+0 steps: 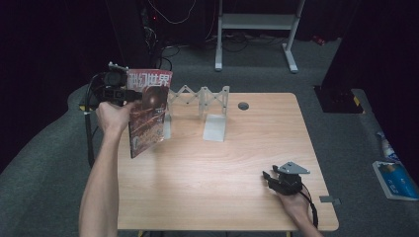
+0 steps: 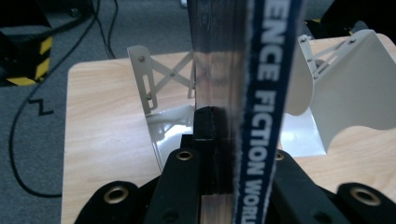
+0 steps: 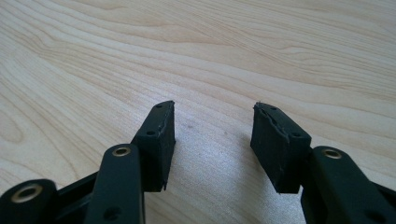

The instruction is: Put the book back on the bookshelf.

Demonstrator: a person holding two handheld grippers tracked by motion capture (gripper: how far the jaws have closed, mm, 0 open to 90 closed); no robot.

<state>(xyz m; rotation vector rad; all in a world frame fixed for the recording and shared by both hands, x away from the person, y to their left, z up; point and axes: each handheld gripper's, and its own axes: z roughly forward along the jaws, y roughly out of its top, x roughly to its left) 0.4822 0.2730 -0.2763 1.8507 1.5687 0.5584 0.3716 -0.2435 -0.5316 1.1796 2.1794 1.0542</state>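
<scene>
A magazine point(image 1: 148, 111) with a red cover and Chinese title hangs upright above the table's left side, held by my left gripper point(image 1: 129, 95), which is shut on its upper edge. In the left gripper view the magazine's spine point(image 2: 264, 93), blue with white letters, runs up from between the black jaws of my left gripper point(image 2: 224, 154). Behind it stands a white expanding file rack point(image 1: 202, 101); its dividers point(image 2: 149, 84) show just beyond the magazine. My right gripper point(image 1: 269, 178) rests low on the table near the front right, and the same right gripper point(image 3: 212, 140) is open with nothing between its pads.
The wooden table point(image 1: 222, 163) has a grey round cable hole point(image 1: 243, 105) near its back edge. A white metal stand point(image 1: 257, 29) is on the carpet behind. A blue and white packet point(image 1: 395, 178) lies on the floor at right.
</scene>
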